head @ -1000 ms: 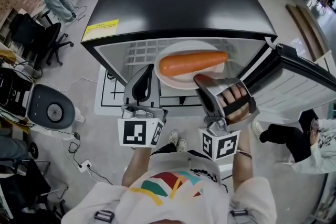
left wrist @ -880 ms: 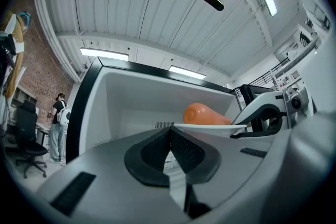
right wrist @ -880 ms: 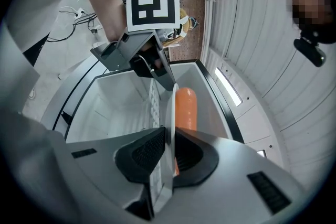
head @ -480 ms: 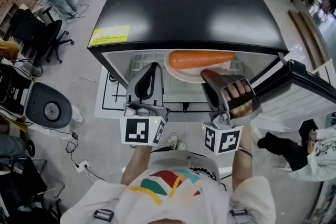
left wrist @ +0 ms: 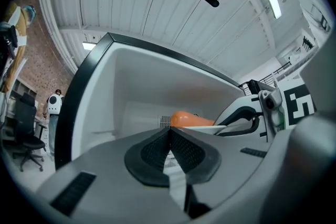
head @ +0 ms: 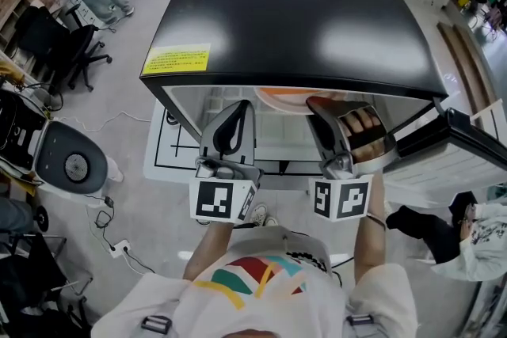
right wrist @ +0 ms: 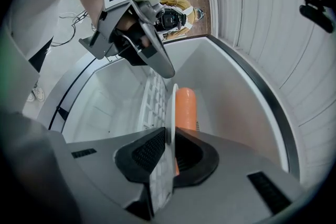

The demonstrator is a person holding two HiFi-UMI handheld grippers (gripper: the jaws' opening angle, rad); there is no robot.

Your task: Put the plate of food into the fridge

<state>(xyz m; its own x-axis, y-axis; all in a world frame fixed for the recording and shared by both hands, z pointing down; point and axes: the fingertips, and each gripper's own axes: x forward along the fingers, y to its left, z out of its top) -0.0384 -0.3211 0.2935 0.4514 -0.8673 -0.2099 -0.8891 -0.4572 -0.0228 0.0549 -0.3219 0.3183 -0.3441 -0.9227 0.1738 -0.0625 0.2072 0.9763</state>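
Gripping the round white plate (right wrist: pixel 172 105) by one thin stretch of rim, the right gripper (right wrist: pixel 169 136) left little margin. The jaws were clamped on that edge alone, so in my judgement any roll of the wrist could have tipped the plate and sent the long smooth orange piece of food (right wrist: pixel 185 107) rolling off. The weight hanging beyond the jaws could also have levered the rim out of the pads. A low approach risked knocking the plate's far edge against the white wire shelf (right wrist: pixel 152 94).

From the head view the plate (head: pixel 287 96) was already inside the black-topped fridge (head: pixel 293 12). Only a sliver showed under the top's front edge, at eleven o'clock of the right gripper (head: pixel 319 104). The right hand (head: pixel 363 131) was wrapped round its handle and reached forward into the opening, roughly level. The left gripper (head: pixel 238 108) sat at nine o'clock of the right one, jaws together on nothing, close enough that a sideways drift might have nudged the plate. The open fridge door (head: pixel 467 140) stood at three o'clock.
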